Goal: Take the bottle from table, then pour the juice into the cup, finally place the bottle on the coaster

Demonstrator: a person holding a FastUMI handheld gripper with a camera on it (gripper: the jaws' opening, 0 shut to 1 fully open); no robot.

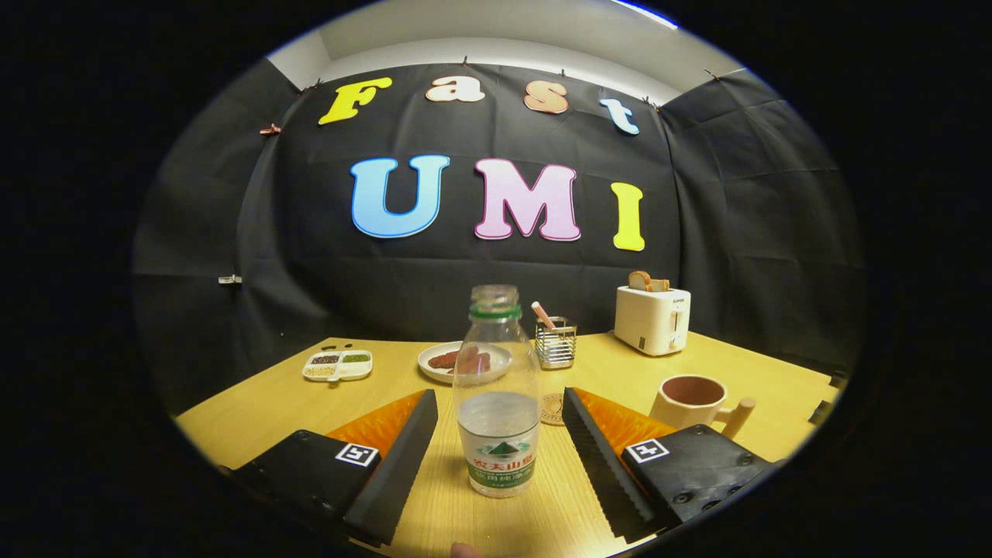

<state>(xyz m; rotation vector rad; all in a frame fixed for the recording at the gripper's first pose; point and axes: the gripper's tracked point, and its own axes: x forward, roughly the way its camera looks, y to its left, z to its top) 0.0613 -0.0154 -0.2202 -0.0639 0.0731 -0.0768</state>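
One bottle: the clear bottle [497,395] stands upright on the worktop [271,403], between the two fingers, cap off, partly filled with clear liquid.
Step in hand: by my reading, the take; the bottle is framed but not yet gripped.
Doing it well: close evenly on the lower body around the label, where the wall looks widest, and keep the bottle plumb so the open mouth spills nothing on the lift; thin plastic probably dents, so a firm but gentle squeeze seems wise.
Claw: the claw [497,434] is spread wide, a clear gap showing between each finger and the bottle; it holds nothing and touches nothing I can see.
Coaster: a small round coaster [553,409] lies just behind the bottle, partly hidden by the right finger.
Cup: a cup [692,400] with a peg handle sits near the right finger, upright, mouth open.
Farther off: a plate of food [457,361], a wire holder [556,343], a compartment dish [338,365] and a toaster [652,318] stand toward the wall.
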